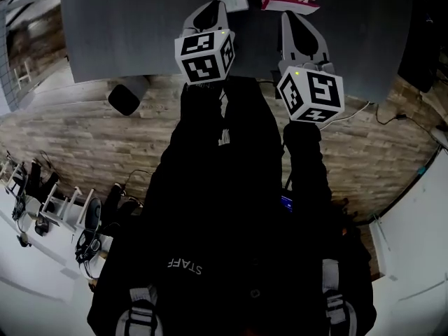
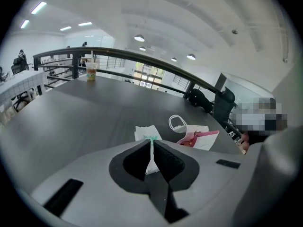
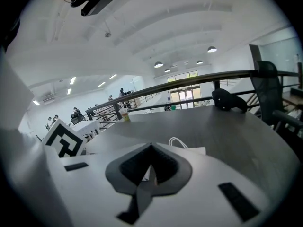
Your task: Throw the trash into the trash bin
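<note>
My left gripper (image 2: 151, 143) and right gripper (image 3: 151, 148), each with its jaws pressed together and pinching nothing, are held side by side over the near edge of the dark table (image 2: 71, 122). Just beyond the left jaws lies the trash: a white napkin (image 2: 147, 132) with green print and, close on its right, a white-and-pink paper bag (image 2: 199, 138). A drink cup (image 2: 91, 71) stands at the table's far left edge.

Dark grey table (image 1: 126, 26), white napkin (image 2: 144, 132) with a green print, white and pink paper bag (image 2: 201, 138), black-and-white square markers on a cube (image 1: 204, 54), brown plank-pattern floor (image 1: 84, 138), black clothing (image 1: 231, 208)
</note>
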Tool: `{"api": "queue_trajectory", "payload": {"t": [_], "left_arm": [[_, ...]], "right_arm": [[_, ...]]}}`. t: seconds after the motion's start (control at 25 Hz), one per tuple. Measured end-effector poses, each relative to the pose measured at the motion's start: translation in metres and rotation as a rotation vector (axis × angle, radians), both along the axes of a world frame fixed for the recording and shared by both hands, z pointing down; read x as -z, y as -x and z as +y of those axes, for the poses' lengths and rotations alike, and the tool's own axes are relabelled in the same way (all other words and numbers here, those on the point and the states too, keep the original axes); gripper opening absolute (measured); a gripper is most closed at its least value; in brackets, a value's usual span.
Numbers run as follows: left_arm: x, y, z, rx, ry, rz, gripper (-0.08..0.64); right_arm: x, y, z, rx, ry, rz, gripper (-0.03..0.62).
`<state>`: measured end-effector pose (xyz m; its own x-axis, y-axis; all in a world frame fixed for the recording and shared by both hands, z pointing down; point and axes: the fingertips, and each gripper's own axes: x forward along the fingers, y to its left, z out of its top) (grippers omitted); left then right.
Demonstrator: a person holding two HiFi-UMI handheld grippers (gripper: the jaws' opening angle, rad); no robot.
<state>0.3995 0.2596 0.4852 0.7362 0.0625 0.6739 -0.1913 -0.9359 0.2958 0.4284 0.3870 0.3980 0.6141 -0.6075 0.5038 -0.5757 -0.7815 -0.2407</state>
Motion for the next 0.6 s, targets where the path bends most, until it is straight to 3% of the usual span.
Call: {"api": "queue_trajectory", "payload": {"t": [0.12, 0.24, 0.6], "left_arm": [[-0.012, -0.007, 0.004, -0.008, 0.009, -0.013, 0.019], [-0.020, -0.014, 0.009, -0.023, 0.021, -0.026, 0.120], [-0.037, -0.030, 0.019, -0.011, 0.004, -0.064, 0.290]], "right_arm": [[-0.007, -0.006, 0.010, -0.013, 0.010, -0.007, 0.015], [-0.012, -0.009, 0.017, -0.021, 0.017, -0.012, 0.015], [-0.019, -0.013, 0.027, -0.036, 0.025, -0.026, 0.015]]}}
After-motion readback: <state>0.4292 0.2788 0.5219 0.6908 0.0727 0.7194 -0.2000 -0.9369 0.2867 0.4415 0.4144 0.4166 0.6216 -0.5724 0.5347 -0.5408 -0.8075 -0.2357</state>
